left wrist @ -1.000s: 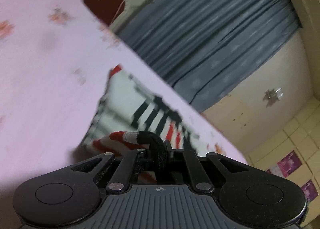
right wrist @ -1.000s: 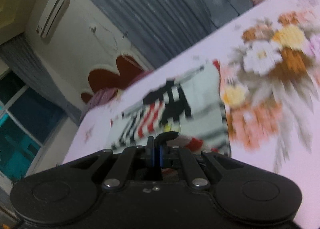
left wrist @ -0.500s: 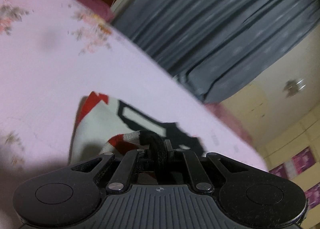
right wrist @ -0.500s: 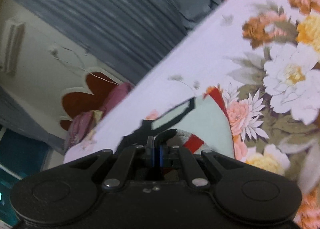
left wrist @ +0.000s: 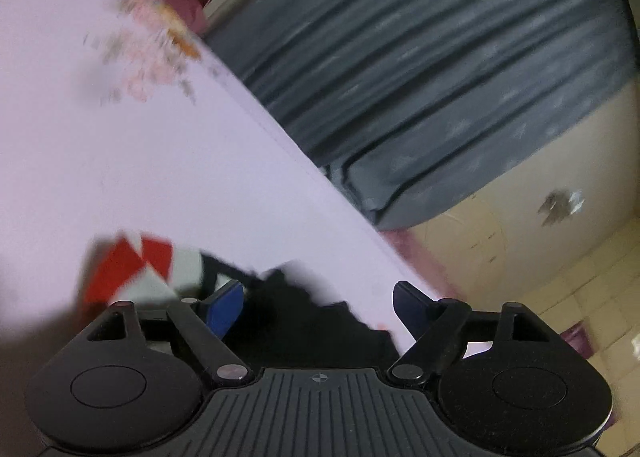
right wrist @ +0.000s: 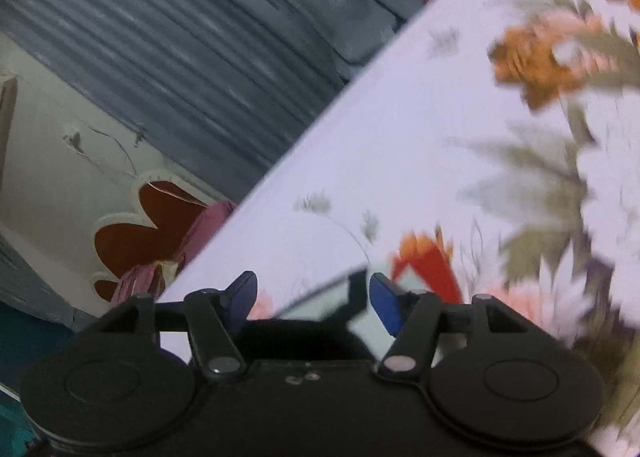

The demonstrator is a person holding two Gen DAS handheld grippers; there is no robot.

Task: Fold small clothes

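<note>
Left wrist: left gripper [left wrist: 318, 303] jaws opening, pads clear of the small garment [left wrist: 176, 271] lying between and left of them on the pink bedsheet [left wrist: 160, 161]. Right wrist: right gripper [right wrist: 312, 299] jaws opening; garment [right wrist: 332, 303] lies between them, unclamped.

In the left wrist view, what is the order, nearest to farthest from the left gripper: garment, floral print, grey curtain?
1. Garment, at the open left gripper.
2. Floral print, on the sheet, upper left.
3. Grey curtain, beyond the bed edge, upper right.
</note>
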